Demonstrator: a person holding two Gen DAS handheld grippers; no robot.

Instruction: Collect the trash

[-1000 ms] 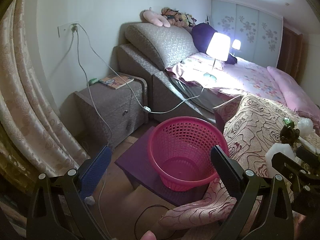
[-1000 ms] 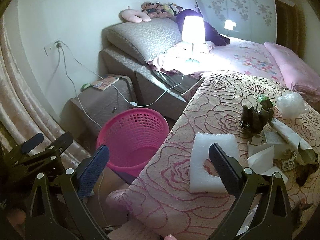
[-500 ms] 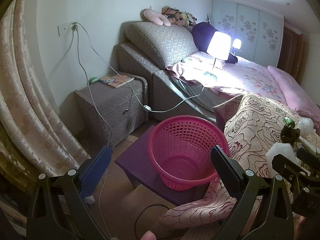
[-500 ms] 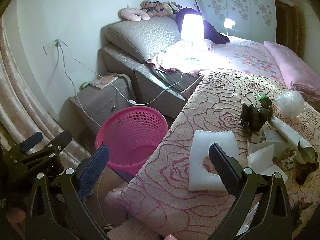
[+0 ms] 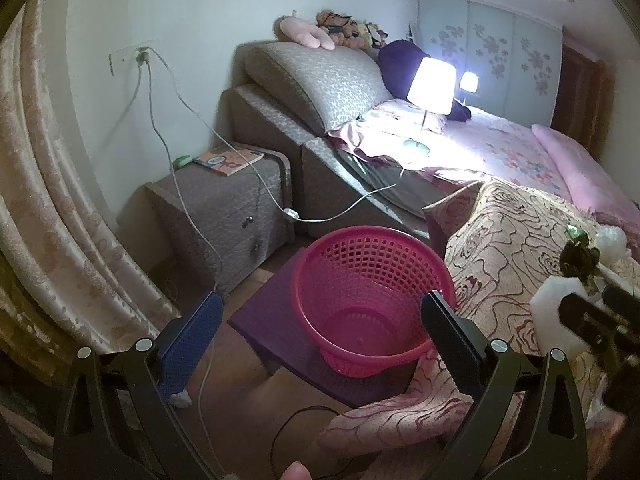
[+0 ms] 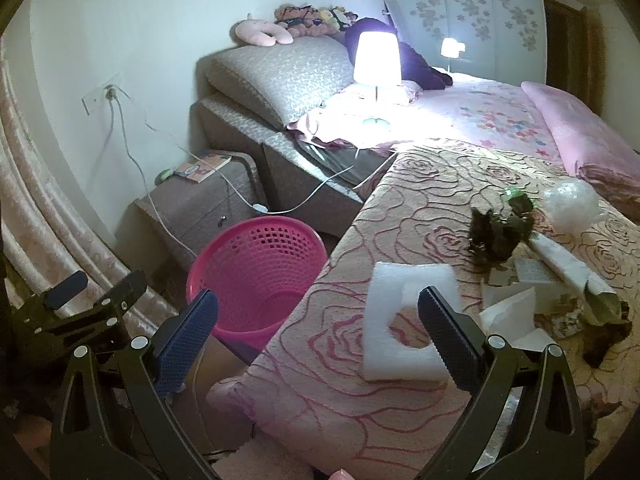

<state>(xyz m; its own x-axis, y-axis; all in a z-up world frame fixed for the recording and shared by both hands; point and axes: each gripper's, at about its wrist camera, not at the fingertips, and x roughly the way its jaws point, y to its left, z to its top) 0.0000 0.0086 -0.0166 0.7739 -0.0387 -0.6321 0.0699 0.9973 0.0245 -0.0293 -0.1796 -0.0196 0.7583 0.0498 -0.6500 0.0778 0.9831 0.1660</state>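
Trash, a flat white foam sheet point(image 6: 404, 320) with a cut-out, is framed between the wide-spread, empty fingers of the right gripper point(image 6: 318, 320) and lies on the rose-patterned beige bedspread point(image 6: 420, 184). Crumpled dark wrappers point(image 6: 496, 236), white papers point(image 6: 516, 312) and a clear plastic wad point(image 6: 572, 204) are scattered beyond it. The left gripper point(image 5: 320, 332), likewise held wide and empty, is aimed at the pink plastic mesh basket point(image 5: 372, 292), which is set on a purple stool point(image 5: 272, 320) beside the bed.

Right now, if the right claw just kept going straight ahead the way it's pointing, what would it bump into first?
Most likely the white foam sheet lying on the rose-patterned bedspread. The open right claw points toward its near edge, though depth is hard to judge; it might touch the bedspread just before it.
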